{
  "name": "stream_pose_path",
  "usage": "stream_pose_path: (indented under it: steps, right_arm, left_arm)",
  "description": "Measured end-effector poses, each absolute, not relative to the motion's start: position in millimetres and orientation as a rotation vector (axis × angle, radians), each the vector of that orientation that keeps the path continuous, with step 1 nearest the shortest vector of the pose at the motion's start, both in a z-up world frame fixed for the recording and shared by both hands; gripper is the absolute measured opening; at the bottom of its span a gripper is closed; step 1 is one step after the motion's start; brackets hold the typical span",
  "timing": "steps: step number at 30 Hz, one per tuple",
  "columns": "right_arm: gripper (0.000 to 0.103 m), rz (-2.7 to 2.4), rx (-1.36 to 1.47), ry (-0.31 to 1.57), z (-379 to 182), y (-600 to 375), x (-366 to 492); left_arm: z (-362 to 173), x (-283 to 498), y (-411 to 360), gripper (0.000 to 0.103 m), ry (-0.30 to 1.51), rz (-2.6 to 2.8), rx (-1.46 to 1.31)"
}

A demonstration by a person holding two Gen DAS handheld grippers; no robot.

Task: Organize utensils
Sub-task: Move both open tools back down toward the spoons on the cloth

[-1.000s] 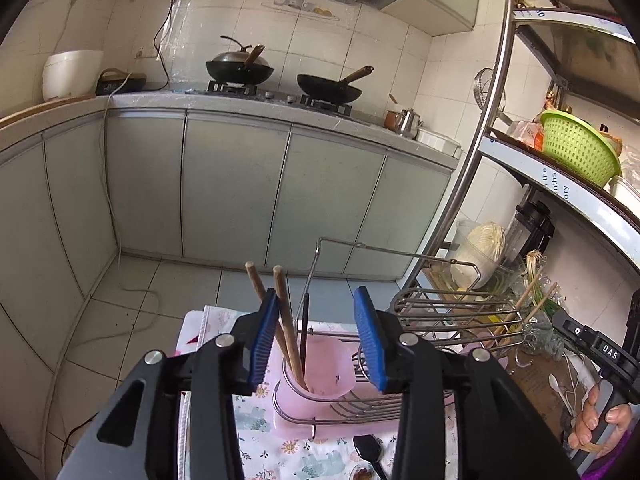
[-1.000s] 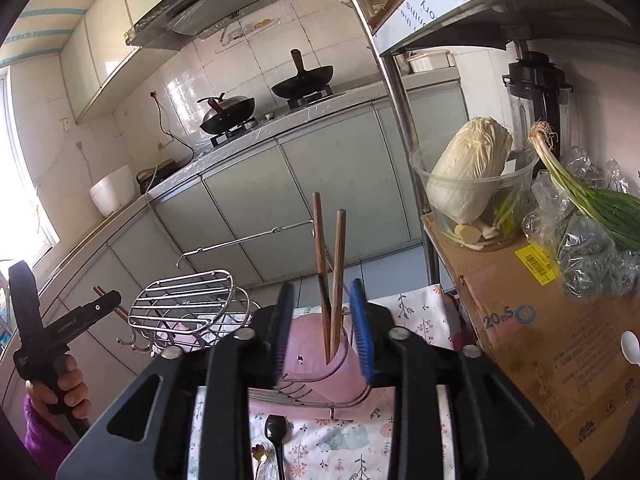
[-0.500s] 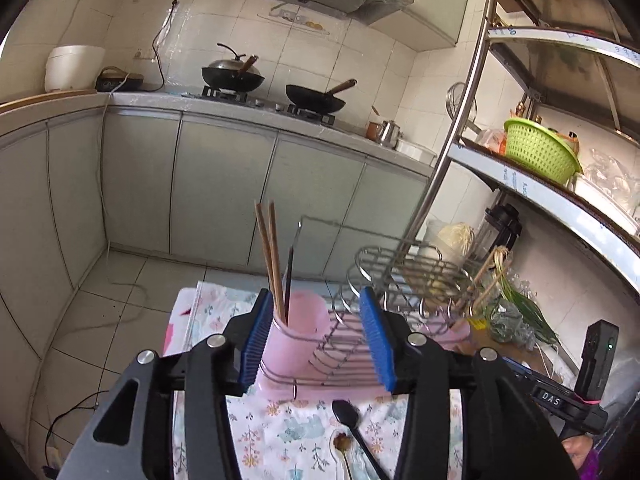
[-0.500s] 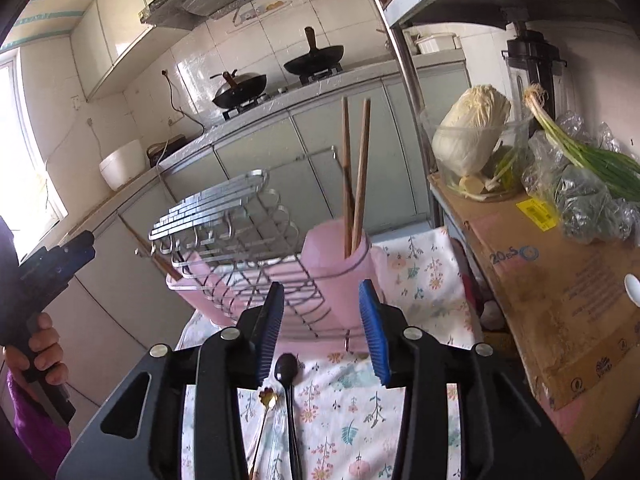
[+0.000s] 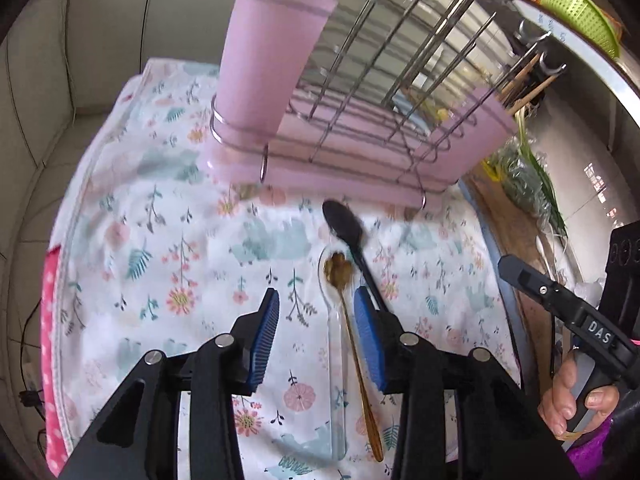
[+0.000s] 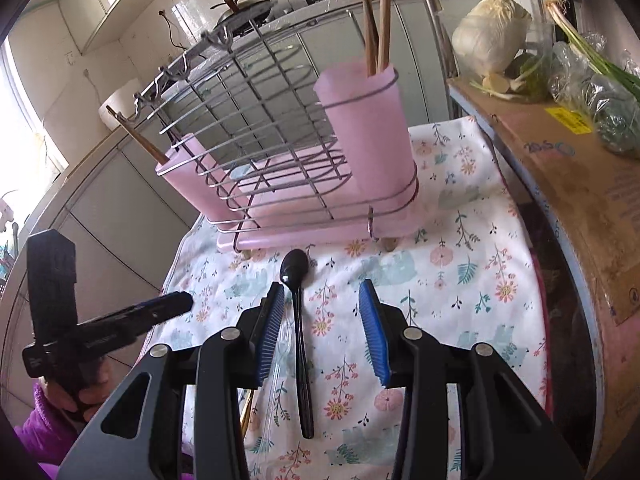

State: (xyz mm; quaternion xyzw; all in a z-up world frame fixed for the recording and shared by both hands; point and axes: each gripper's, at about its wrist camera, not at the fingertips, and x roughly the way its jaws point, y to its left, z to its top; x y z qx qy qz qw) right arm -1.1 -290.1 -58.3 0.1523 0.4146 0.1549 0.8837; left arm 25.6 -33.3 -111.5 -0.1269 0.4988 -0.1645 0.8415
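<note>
A black spoon (image 5: 346,230) (image 6: 297,304), a gold spoon (image 5: 352,324) and a clear plastic spoon (image 5: 334,344) lie side by side on the floral cloth (image 5: 168,240). Behind them stands a wire dish rack (image 5: 384,80) (image 6: 256,152) with a pink cup (image 5: 268,60) (image 6: 368,144) that holds wooden chopsticks (image 6: 378,16). My left gripper (image 5: 316,340) is open, low over the gold and clear spoons. My right gripper (image 6: 322,332) is open, with the black spoon's handle between its fingers. Neither holds anything.
A cardboard box (image 6: 572,184) with a cabbage (image 6: 494,34) and greens (image 6: 600,92) stands right of the cloth. A second pink cup (image 6: 200,184) with a chopstick sits at the rack's far end. A green basket (image 5: 580,12) is on a shelf.
Both grippers have tipped down and dropped towards the cloth. The spoons, which were at the bottom edge of each view, now lie between the open fingers.
</note>
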Motion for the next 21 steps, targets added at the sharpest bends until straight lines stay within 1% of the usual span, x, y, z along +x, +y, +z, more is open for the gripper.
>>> stream_pose_path:
  steps: [1, 3, 6, 9, 10, 12, 15, 21]
  right_arm:
    - [0.040, 0.327, 0.321, 0.876, -62.8, -290.6, -1.9]
    - [0.040, 0.332, 0.323, 0.894, -70.2, -291.1, -3.5]
    - [0.040, 0.339, 0.324, 0.917, -78.5, -292.4, -4.8]
    - [0.040, 0.343, 0.330, 0.927, -82.2, -292.7, -5.2]
    - [0.040, 0.345, 0.333, 0.929, -83.2, -292.8, -5.1]
    - [0.040, 0.349, 0.333, 0.932, -84.9, -292.0, -5.6]
    - [0.040, 0.357, 0.330, 0.941, -86.8, -288.2, -6.1]
    - [0.040, 0.373, 0.322, 0.967, -93.6, -277.2, -3.0]
  left_arm:
    - [-120.3, 26.9, -35.0, 0.029, 1.079, -0.349, -0.271]
    - [-135.4, 29.2, -38.5, 0.027, 1.121, -0.348, -0.280]
    - [-148.3, 32.6, -45.6, 0.025, 1.157, -0.351, -0.278]
    - [-151.5, 33.6, -56.7, 0.024, 1.157, -0.377, -0.263]
    - [-152.7, 33.0, -61.7, 0.017, 1.154, -0.390, -0.255]
    - [-155.3, 31.7, -70.3, 0.006, 1.151, -0.392, -0.225]
    - [-149.0, 28.5, -77.9, 0.003, 1.120, -0.385, -0.176]
    - [-134.5, 23.7, -56.3, 0.002, 1.057, -0.306, -0.185]
